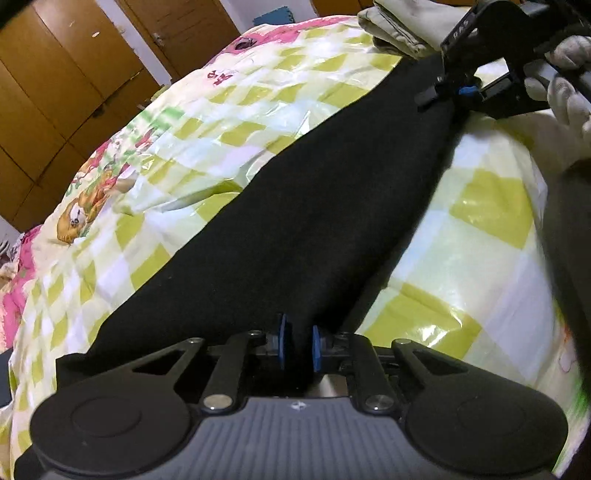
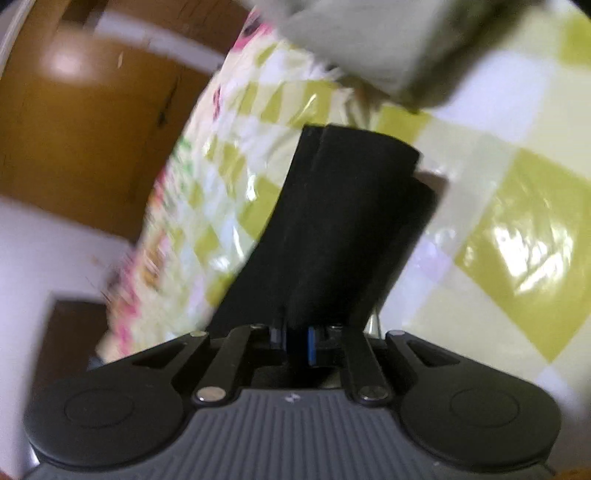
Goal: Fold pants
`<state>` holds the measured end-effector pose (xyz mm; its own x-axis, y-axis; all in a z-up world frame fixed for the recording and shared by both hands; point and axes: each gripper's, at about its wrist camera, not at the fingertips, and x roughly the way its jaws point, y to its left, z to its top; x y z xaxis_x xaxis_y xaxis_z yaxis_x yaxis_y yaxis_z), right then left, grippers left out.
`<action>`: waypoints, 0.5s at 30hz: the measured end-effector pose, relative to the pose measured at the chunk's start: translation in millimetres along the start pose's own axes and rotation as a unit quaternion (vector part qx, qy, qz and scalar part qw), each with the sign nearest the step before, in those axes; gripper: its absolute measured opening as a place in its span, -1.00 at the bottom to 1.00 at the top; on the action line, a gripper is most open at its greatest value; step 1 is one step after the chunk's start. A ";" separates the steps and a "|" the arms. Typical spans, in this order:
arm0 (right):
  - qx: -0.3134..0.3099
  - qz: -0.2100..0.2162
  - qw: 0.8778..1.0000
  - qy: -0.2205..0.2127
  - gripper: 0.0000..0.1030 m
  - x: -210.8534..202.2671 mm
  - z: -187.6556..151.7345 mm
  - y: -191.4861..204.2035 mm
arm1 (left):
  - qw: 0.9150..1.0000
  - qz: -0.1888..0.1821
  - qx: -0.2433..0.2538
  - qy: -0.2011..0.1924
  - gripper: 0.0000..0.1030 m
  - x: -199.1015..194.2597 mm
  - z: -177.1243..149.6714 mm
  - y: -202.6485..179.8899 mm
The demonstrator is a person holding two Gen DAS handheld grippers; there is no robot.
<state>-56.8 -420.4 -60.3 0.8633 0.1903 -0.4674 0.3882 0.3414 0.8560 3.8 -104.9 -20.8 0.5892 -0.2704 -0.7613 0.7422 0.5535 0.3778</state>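
Black pants (image 1: pixel 303 206) lie stretched lengthwise across a checkered bed cover (image 1: pixel 207 110). My left gripper (image 1: pixel 299 347) is shut on the near end of the pants, blue pads pinching the cloth. My right gripper (image 1: pixel 448 94), held by a white-gloved hand (image 1: pixel 565 96), grips the far end of the pants. In the right wrist view, which is blurred, the right gripper (image 2: pixel 299 341) is shut on the pants (image 2: pixel 332 229), and the leg ends hang out over the cover (image 2: pixel 517 206).
A folded beige garment (image 1: pixel 402 29) lies at the far end of the bed; it also shows in the right wrist view (image 2: pixel 376 48). Brown wooden wardrobe doors (image 1: pixel 62 81) stand to the left beyond the bed edge.
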 end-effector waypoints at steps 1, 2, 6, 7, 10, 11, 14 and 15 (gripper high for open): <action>0.000 0.000 1.000 -0.008 -0.49 -0.7 2.3 1.8 | 1.000 -0.006 -0.011 0.000 -0.43 -0.2 1.1 3.8; -0.007 -0.004 1.000 -0.011 -0.46 -0.2 4.5 4.9 | 1.000 -0.012 -0.022 -0.001 -0.42 -0.7 1.5 8.1; -0.061 -0.049 0.997 -0.017 -0.49 -0.8 8.0 16.3 | 0.999 -0.018 -0.045 -0.001 -0.42 -8.1 -2.5 11.6; -0.060 -0.053 0.997 -0.015 -0.53 -2.2 8.7 14.8 | 0.999 -0.019 -0.050 0.000 -0.42 -11.3 -5.5 11.6; -0.063 -0.066 0.996 -0.001 -0.52 -7.7 9.4 12.3 | 0.998 -0.010 -0.064 0.005 -0.35 -22.9 -15.7 14.3; -0.067 -0.071 0.995 0.001 -0.49 -9.9 8.0 14.9 | 0.998 -0.006 -0.067 0.007 -0.35 -28.3 -19.4 16.9; -0.110 -0.097 0.989 0.018 -0.43 -22.4 -4.9 26.6 | 0.997 0.011 -0.082 0.013 -0.32 -48.5 -37.5 30.4; -0.129 -0.108 0.985 0.025 -0.43 -25.9 -11.0 31.5 | 0.996 0.021 -0.090 0.019 -0.30 -53.6 -45.1 36.5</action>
<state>-70.5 -404.4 -23.7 0.7505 0.1302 -0.6479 0.4606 0.6000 0.6541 -15.1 -34.6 10.0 0.6044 -0.2158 -0.7669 0.6456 0.6966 0.3128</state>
